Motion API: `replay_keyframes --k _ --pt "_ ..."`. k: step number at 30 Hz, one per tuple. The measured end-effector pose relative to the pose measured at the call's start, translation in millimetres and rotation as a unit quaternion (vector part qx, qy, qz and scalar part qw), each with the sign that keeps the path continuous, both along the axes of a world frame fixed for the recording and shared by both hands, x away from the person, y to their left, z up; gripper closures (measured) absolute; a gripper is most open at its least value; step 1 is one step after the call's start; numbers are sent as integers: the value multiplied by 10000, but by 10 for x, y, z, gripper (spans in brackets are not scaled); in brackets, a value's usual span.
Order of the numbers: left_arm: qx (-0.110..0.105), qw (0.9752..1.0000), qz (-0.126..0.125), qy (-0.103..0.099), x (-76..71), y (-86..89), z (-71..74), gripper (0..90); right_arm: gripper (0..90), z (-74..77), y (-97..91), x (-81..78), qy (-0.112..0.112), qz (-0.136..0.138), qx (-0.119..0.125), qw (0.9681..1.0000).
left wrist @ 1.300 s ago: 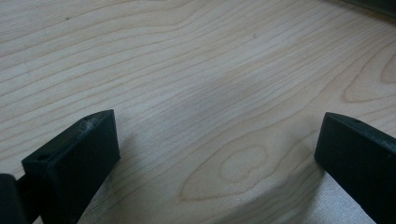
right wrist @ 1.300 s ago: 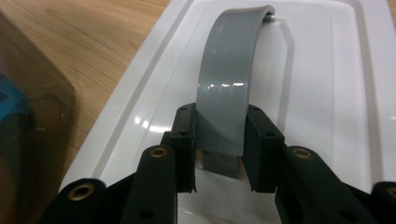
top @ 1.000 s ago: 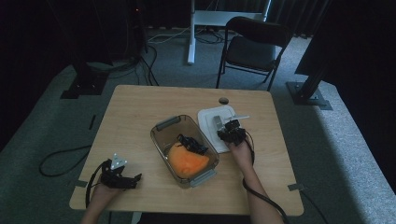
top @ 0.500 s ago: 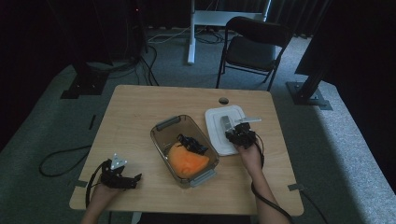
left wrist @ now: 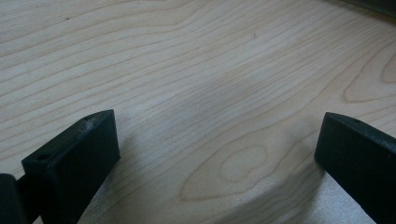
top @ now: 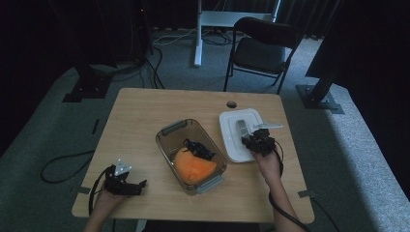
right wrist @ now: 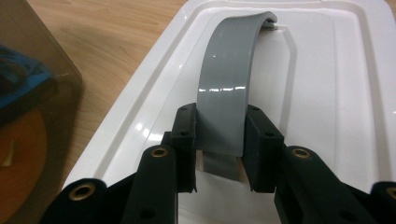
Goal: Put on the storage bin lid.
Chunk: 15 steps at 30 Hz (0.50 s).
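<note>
My right gripper (top: 251,140) is shut on the grey strap handle (right wrist: 229,84) of a white lid (top: 232,140), with its black fingers (right wrist: 184,135) pressing both edges of the strap. The lid is just right of a clear brownish container (top: 174,126) at the table's middle. Inside the container are an orange lump (top: 193,166) and a black tangled item (top: 198,147). In the right gripper view the container's wall (right wrist: 42,93) is at the left edge. My left gripper (top: 138,186) rests at the table's near left corner, open, with bare wood between its jaws (left wrist: 219,140).
The wooden table (top: 145,111) has a small round hole (top: 231,104) near its far edge. A black chair (top: 261,48) stands beyond the table, and cables lie on the grey floor at the left (top: 63,162).
My right gripper has carried the white lid to the right, farther from the container. The left gripper has stayed where it was.
</note>
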<state>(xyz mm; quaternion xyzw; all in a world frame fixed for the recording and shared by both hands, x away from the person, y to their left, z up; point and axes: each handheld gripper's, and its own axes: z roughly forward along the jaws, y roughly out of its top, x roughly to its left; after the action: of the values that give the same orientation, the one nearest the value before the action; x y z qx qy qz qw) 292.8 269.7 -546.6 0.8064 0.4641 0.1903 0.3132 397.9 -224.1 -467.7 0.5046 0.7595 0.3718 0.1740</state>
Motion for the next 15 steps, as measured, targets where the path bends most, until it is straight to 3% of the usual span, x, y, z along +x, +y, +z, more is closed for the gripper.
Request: replay_keyframes --k 15 --pt "-1 10000 -1 0 0 0 0 2 684 280 -100 -126 -181 127 397 9990"
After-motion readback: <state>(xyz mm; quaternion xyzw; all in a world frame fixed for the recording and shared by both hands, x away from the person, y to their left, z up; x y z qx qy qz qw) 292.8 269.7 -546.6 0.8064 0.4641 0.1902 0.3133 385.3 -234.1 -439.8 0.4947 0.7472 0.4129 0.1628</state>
